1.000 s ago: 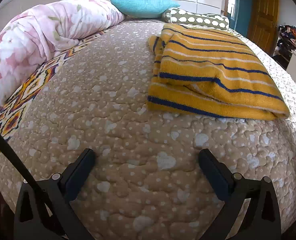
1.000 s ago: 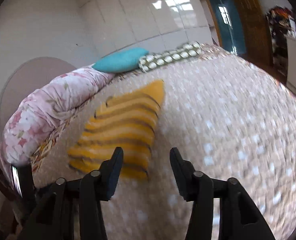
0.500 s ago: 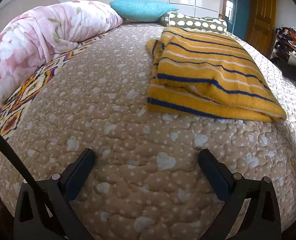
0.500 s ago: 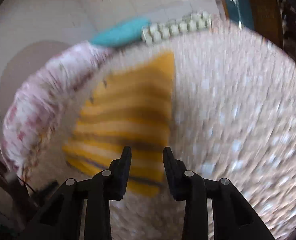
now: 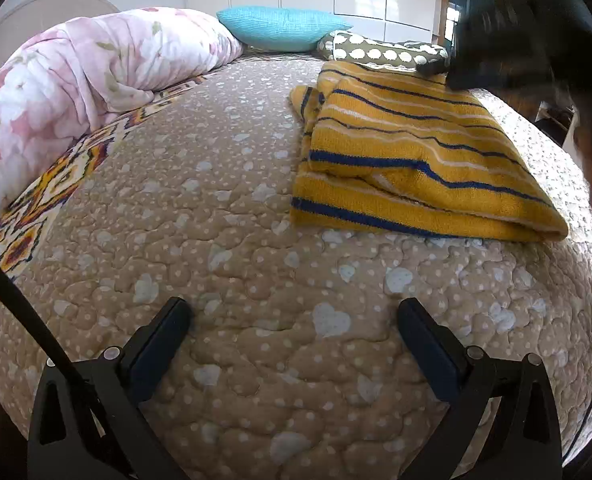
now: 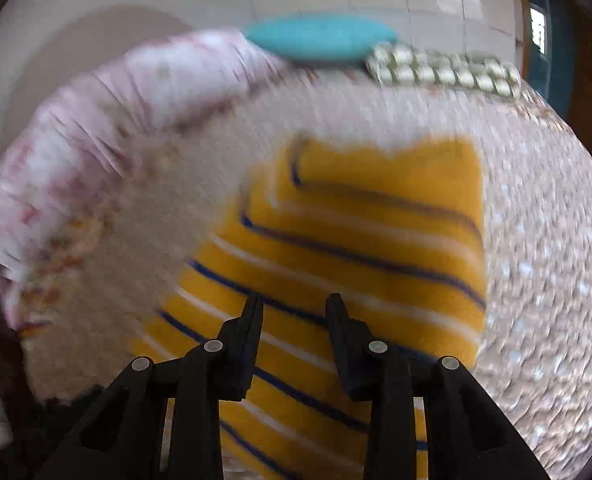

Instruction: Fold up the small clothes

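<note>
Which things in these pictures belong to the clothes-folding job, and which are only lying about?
Part of the job:
yellow striped garment
left gripper
right gripper

Lying about:
floral duvet
turquoise pillow
spotted pillow
quilted bedspread

**No legible writing in either view**

No text, label, brand, number or sign could be read in either wrist view. The yellow striped garment (image 5: 412, 160) showed only blue and white stripes, with no tag or print visible. The quilted bed cover (image 5: 216, 240) carried hearts and dots, the rolled duvet (image 5: 76, 80) a floral print, and the pillows plain teal and a dot pattern. The right wrist view was too blurred by motion for any small lettering to be made out.
</note>
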Demonstrator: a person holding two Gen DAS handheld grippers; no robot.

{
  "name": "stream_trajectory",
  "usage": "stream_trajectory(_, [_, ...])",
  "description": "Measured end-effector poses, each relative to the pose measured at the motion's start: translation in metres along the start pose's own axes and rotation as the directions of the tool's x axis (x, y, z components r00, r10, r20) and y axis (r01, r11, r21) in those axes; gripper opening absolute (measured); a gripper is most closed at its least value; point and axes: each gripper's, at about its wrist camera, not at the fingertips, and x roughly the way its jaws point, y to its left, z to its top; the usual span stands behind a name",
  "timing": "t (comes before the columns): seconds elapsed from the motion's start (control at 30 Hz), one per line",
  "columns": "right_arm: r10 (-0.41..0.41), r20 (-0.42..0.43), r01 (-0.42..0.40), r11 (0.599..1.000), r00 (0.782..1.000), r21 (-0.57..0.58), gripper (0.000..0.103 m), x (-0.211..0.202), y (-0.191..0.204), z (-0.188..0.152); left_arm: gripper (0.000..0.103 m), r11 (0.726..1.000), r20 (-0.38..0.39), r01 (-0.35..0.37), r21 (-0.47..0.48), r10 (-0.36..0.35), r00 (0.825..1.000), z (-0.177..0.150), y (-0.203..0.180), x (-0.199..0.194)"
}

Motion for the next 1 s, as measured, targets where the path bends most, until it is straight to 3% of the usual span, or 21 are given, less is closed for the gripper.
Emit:
stream_trajectory(0.07, [-0.057, 0.044, 0.056, 0.998, 0.997, 0.03, 0.037, 0.0, -0.013, 0.024, 0.103, 1.0, 0.001, 0.002, -0.002, -0.002, 1.0, -0.001, 0.001, -0.001])
stream_trajectory(0.13, [-0.093, 0.011, 0.092, 0.992, 0.996, 0.091, 0.037, 0.023, -0.031, 0.046, 0.103, 1.0, 0.002, 0.002, -0.001, -0.002, 1.0, -0.001, 0.001, -0.001])
stream_trajectory(0.2, [-0.099, -0.1, 0.113, 0.983, 0.99, 0.147, 0.037, 0.063, -0.049, 0.056, 0.103, 1.0, 0.002, 0.002, -0.001, -0.002, 1.0, -0.001, 0.001, -0.001])
stream_trajectory(0.23, [-0.06, -0.195, 0.096, 0.979, 0.979, 0.182, 0.037, 0.09, -0.057, 0.053, 0.103, 1.0, 0.001, 0.003, -0.001, -0.003, 1.0, -0.001, 0.002, -0.001])
stream_trajectory(0.37, [-0.131, -0.209, 0.151, 0.985, 0.969, 0.081, 0.037, 0.099, -0.041, 0.07, 0.103, 1.0, 0.003, 0.004, -0.001, -0.004, 1.0, -0.001, 0.002, -0.001])
stream_trajectory(0.43, [-0.138, -0.111, 0.142, 0.99, 0.984, 0.025, 0.037, 0.085, -0.024, 0.081, 0.103, 1.0, 0.003, 0.003, -0.001, -0.003, 1.0, -0.001, 0.002, -0.001])
stream_trajectory(0.5, [-0.107, -0.094, 0.112, 0.993, 0.99, 0.045, 0.037, 0.088, -0.013, 0.086, 0.103, 1.0, 0.005, 0.003, -0.003, -0.003, 1.0, -0.001, 0.002, -0.001])
stream_trajectory(0.6, [-0.079, -0.205, 0.091, 0.995, 0.975, 0.048, 0.038, 0.125, 0.0, 0.077, 0.103, 1.0, 0.005, 0.004, -0.004, -0.004, 1.0, -0.001, 0.001, -0.001])
stream_trajectory(0.63, [-0.108, -0.262, 0.114, 0.993, 0.959, 0.01, 0.043, 0.143, 0.006, 0.071, 0.103, 1.0, 0.005, 0.005, -0.004, -0.005, 1.0, -0.001, 0.002, -0.001])
stream_trajectory(0.67, [-0.143, -0.254, 0.137, 0.99, 0.956, -0.043, 0.044, 0.147, 0.014, 0.072, 0.103, 1.0, 0.006, 0.005, -0.004, -0.005, 1.0, -0.001, 0.002, -0.001])
stream_trajectory(0.73, [-0.179, -0.241, 0.164, 0.983, 0.954, -0.083, 0.044, 0.137, 0.024, 0.08, 0.103, 1.0, 0.007, 0.005, -0.004, -0.005, 1.0, -0.001, 0.002, -0.002])
stream_trajectory(0.8, [-0.099, -0.159, 0.097, 0.995, 0.982, -0.025, 0.044, 0.112, 0.02, 0.081, 0.103, 1.0, 0.009, 0.006, -0.003, -0.006, 1.0, -0.001, 0.002, -0.001])
stream_trajectory(0.87, [-0.08, -0.102, 0.082, 0.997, 0.992, 0.014, 0.046, 0.093, 0.018, 0.069, 0.103, 1.0, 0.011, 0.007, -0.003, -0.007, 1.0, -0.001, 0.002, -0.002])
stream_trajectory(0.93, [-0.118, -0.149, 0.121, 0.993, 0.982, 0.007, 0.054, 0.095, 0.013, 0.047, 0.103, 1.0, 0.014, 0.006, -0.001, -0.006, 1.0, -0.002, 0.001, -0.002])
stream_trajectory(1.0, [-0.131, -0.14, 0.127, 0.991, 0.981, -0.035, 0.054, 0.086, 0.01, 0.032, 0.103, 1.0, 0.015, 0.008, -0.001, -0.008, 1.0, -0.001, 0.0, -0.002])
